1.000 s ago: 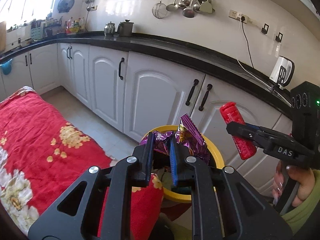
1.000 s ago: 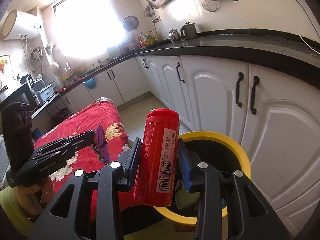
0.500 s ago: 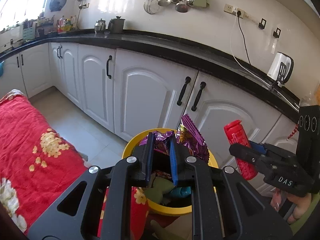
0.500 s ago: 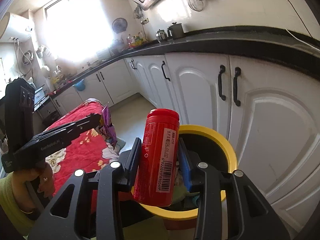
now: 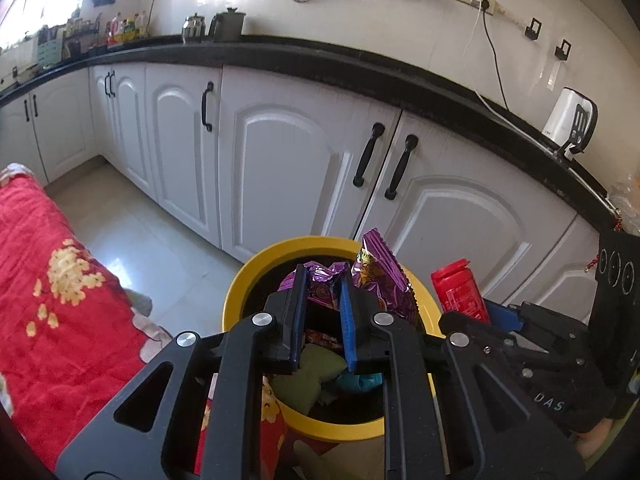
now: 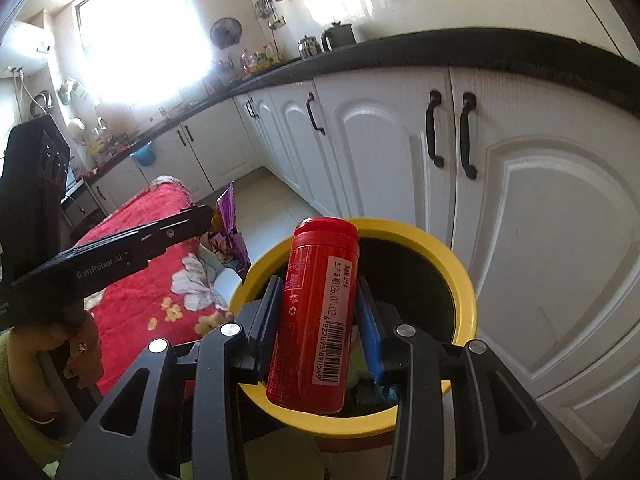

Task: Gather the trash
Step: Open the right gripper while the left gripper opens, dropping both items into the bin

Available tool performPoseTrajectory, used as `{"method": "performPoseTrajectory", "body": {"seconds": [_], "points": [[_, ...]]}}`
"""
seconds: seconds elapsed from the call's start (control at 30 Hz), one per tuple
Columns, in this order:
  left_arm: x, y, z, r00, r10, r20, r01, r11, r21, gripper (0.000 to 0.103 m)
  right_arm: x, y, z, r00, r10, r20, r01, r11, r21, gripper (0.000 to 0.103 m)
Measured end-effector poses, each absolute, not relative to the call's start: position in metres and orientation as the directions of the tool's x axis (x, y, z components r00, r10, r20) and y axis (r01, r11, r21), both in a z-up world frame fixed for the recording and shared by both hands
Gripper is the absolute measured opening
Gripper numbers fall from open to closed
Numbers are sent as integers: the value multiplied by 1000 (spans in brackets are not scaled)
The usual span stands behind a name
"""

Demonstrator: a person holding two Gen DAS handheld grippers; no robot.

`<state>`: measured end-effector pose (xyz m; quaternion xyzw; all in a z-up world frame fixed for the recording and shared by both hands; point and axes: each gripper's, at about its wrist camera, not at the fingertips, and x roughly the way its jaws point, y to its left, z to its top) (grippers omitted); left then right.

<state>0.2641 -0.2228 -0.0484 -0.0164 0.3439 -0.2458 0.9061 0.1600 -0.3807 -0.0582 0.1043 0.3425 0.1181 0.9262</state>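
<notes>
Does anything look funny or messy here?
Nothing is spilled or broken. The red can is gripped leaning a bit, and the purple wrapper is crumpled, both over the yellow bin that already holds rubbish.

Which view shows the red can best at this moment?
The right wrist view: the red can fills the centre, upright between the right gripper's fingers, barcode and cap visible, over the yellow bin. The left wrist view shows only its upper part at the right, small, behind that gripper.
</notes>
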Motion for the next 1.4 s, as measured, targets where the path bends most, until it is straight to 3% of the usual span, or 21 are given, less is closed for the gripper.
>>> {"method": "performPoseTrajectory", "body": {"seconds": [0.6,0.77,0.8,0.87,1.1,1.17,1.3,1.4], "points": [[288,-235,-91,567,-447,-692,422,879,-221,12,175,-377,-95,676,272,-685,-115,957,266,36],[294,-235,-98,540,-445,-714,415,879,-234,21,176,-379,-98,668,258,-698,-100,961,259,39],[295,-234,-99,536,-444,-718,410,880,-239,23,174,-381,-98,674,242,-698,-92,965,245,46],[296,-231,-100,537,-434,-724,394,888,-240,45,170,-385,-95,681,225,-697,-79,969,236,52],[291,-217,-90,546,-414,-728,374,898,-230,65,152,-395,-83,711,182,-679,-45,976,214,71],[288,-214,-86,551,-408,-728,374,901,-222,80,146,-395,-77,724,168,-669,-35,978,208,77],[277,-204,-75,562,-410,-718,376,900,-220,92,134,-388,-58,762,138,-633,-19,981,191,94],[265,-194,-64,585,-408,-701,370,903,-216,92,122,-384,-45,794,112,-598,0,983,184,97]]}}
